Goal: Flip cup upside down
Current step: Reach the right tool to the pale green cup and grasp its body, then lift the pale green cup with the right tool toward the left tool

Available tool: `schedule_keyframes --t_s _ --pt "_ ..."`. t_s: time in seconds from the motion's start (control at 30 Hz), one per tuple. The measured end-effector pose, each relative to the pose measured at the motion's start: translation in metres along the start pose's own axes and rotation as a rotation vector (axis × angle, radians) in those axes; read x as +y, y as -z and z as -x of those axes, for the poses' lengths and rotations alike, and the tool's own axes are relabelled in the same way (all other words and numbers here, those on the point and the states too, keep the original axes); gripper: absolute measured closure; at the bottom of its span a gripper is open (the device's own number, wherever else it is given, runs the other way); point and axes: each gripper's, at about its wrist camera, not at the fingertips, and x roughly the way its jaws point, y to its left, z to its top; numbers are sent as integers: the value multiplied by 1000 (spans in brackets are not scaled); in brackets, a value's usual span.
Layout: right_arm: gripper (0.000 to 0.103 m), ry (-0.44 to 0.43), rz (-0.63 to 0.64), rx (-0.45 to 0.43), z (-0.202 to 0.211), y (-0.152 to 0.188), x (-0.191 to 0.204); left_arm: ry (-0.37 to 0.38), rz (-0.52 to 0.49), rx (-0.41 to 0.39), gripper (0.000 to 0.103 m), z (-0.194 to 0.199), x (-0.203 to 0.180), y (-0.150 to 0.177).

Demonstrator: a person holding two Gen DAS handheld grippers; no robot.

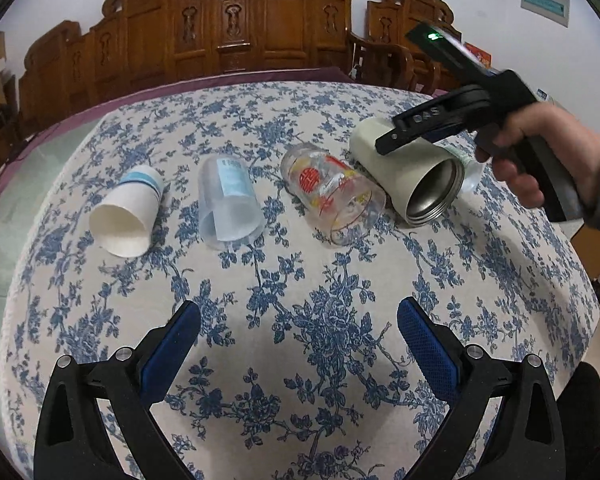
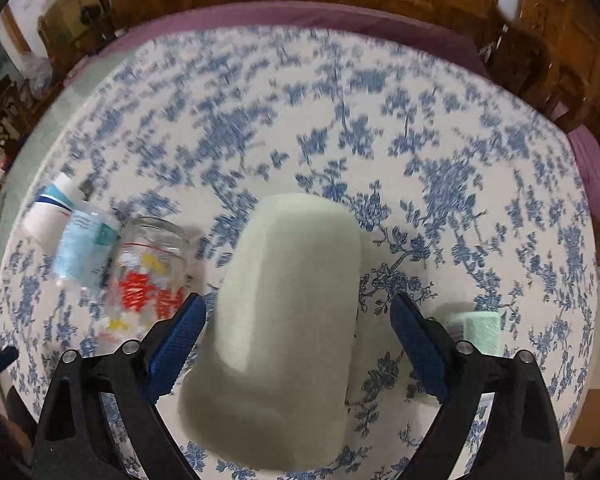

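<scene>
Lying between spread right gripper (image 2: 298, 312) jaws, perhaps untouched: cream cup (image 2: 284, 320).

A desk (image 1: 300, 280) covered by a white cloth with blue flowers carries four cups lying on their sides in a row: a paper cup (image 1: 126, 216), a translucent plastic cup (image 1: 228, 204), a printed glass cup (image 1: 332, 192) and a cream metal-lined cup (image 1: 408, 176). A pale green packet (image 2: 482, 326) lies just beside the cream one.
</scene>
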Motion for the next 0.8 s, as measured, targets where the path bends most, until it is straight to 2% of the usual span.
schedule_keyframes --t_s 0.13,0.17,0.2,0.37,0.57,0.8 --pt "11 -18 -10 110 -23 -2 2 1 7 5 8 2 3 4" --pt "19 -24 -15 113 -24 -2 2 1 9 6 8 4 4 5" --pt "20 -13 -30 116 -24 -1 2 0 10 5 8 5 4 5" --pt "24 -2 -41 93 -10 14 3 -10 19 0 8 18 5 9" --pt "24 -62 -62 19 32 54 9 -25 28 -23 8 39 6 14" --pt "24 -125 -8 -19 59 117 57 -50 55 -41 8 67 13 28"
